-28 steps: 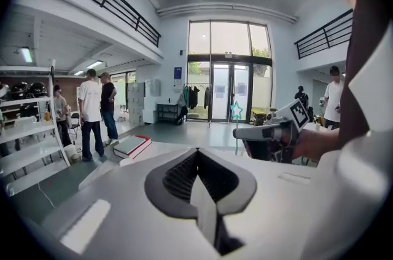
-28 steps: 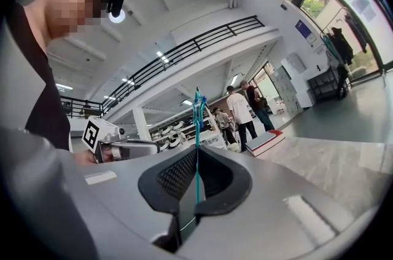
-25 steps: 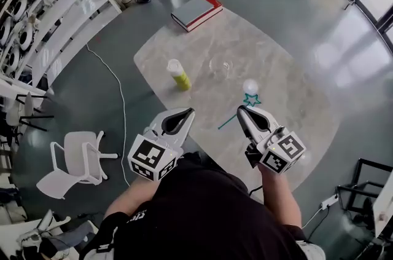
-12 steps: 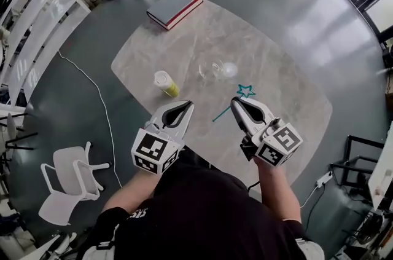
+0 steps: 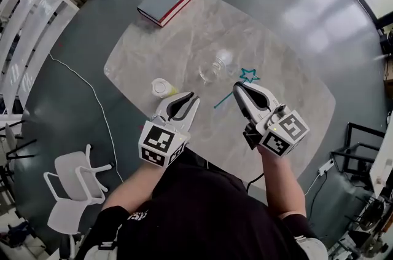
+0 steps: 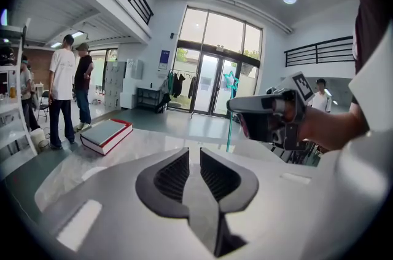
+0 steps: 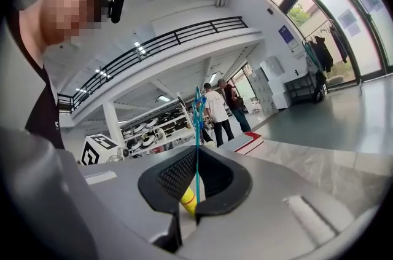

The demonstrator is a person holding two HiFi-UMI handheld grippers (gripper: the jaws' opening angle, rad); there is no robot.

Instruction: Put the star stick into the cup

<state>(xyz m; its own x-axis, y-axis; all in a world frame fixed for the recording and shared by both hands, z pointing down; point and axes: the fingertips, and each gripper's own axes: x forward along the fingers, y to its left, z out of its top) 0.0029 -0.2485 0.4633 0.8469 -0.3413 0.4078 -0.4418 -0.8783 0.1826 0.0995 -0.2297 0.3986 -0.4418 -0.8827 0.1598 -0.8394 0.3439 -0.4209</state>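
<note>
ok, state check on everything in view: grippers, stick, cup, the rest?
left gripper: jaws slightly apart, just been opening, nothing between them
right gripper: shut on the star stick
star stick: clamped mid-shaft, star end up, not yet in the cup
glass cup: upright, looks empty
yellow canister: upright, capped
book: closed, lying flat

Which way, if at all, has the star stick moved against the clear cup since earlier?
Yes. In the right gripper, the star stick has gone up the head view: its star, earlier below the clear cup, is now level beside it.
</note>
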